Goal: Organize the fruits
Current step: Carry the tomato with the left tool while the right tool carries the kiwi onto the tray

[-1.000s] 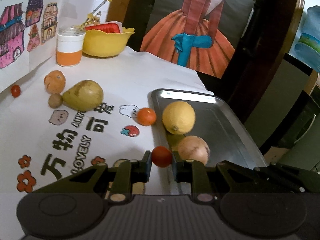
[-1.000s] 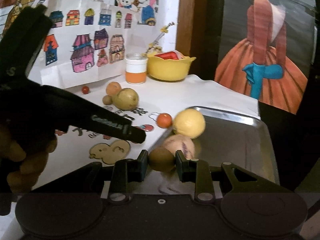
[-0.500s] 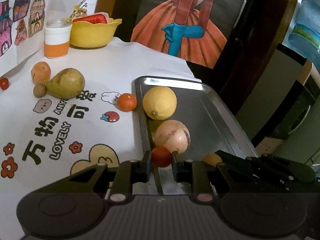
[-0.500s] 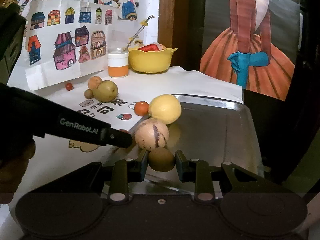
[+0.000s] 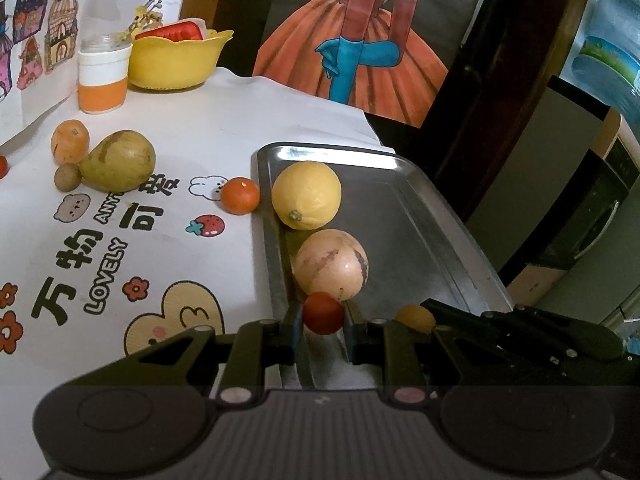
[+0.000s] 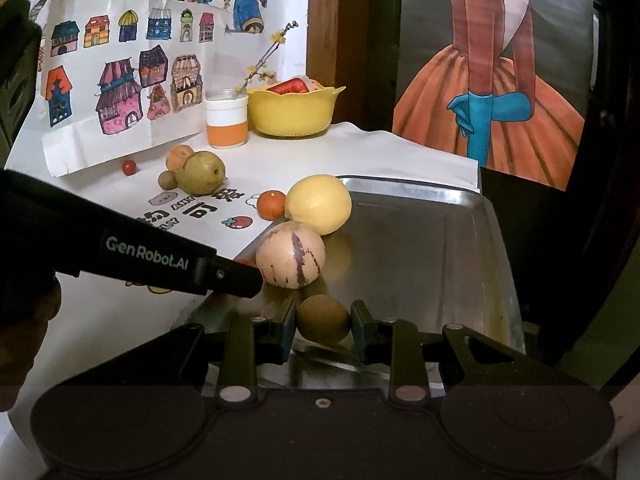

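Note:
My left gripper [image 5: 322, 322] is shut on a small red tomato [image 5: 323, 312], held over the near left corner of the steel tray [image 5: 424, 216]. A yellow lemon [image 5: 306, 195] and a striped pale melon [image 5: 331, 264] lie along the tray's left side. My right gripper [image 6: 323, 326] is shut on a small brown round fruit [image 6: 323, 319] just above the tray's [image 6: 420, 240] near end, close behind the melon [image 6: 290, 254]. On the cloth to the left lie a small orange [image 5: 240, 195], a pear [image 5: 118, 166], another orange [image 5: 70, 141] and a little brown fruit [image 5: 67, 176].
A yellow bowl [image 5: 176, 60] and a white-and-orange jar [image 5: 103, 80] stand at the back of the table. One cherry tomato [image 6: 129, 167] lies near the drawing taped to the wall. The table drops off just right of the tray. The left gripper's black body [image 6: 160, 260] crosses the right view.
Both grippers have moved with their fruit from the cloth side to over the tray's near end. The left one now hangs above the tray's left rim. Grips are unchanged.

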{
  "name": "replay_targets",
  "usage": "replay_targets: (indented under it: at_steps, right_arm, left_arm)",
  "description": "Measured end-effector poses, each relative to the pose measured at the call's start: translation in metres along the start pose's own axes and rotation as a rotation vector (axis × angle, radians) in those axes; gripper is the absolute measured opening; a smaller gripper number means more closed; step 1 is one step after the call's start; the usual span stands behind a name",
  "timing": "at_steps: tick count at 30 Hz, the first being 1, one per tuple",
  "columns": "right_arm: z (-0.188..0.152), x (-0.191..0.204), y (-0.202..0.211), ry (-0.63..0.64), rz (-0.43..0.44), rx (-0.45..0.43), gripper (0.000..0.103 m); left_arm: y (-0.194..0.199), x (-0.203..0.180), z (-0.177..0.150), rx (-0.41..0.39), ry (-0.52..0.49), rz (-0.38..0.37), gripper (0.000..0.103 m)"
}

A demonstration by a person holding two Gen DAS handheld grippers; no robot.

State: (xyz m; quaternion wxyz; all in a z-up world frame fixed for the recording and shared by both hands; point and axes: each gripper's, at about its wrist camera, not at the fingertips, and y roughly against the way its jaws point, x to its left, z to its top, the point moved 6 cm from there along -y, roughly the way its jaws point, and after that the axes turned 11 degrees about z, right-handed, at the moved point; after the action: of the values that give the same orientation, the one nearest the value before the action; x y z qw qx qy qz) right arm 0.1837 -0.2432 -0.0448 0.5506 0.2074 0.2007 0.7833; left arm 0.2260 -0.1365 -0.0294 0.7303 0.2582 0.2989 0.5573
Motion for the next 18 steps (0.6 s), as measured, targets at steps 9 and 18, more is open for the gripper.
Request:
replay_targets:
  at_steps: [9,18]
  right_arm:
    - [-0.0021,-0.0002,-0.0019,-0.003,0.002,0.008,0.031]
    - [-0.0037,-0.0003,-0.0025,-0.007,0.001,0.009,0.032]
  left_arm:
    - [-0.0012,-0.0012,-0.0019,0.007,0.002,-0.004,0.023]
    - [-0.0029,-0.0034,-0.0043,0.014,-0.008,-0.007,0.024]
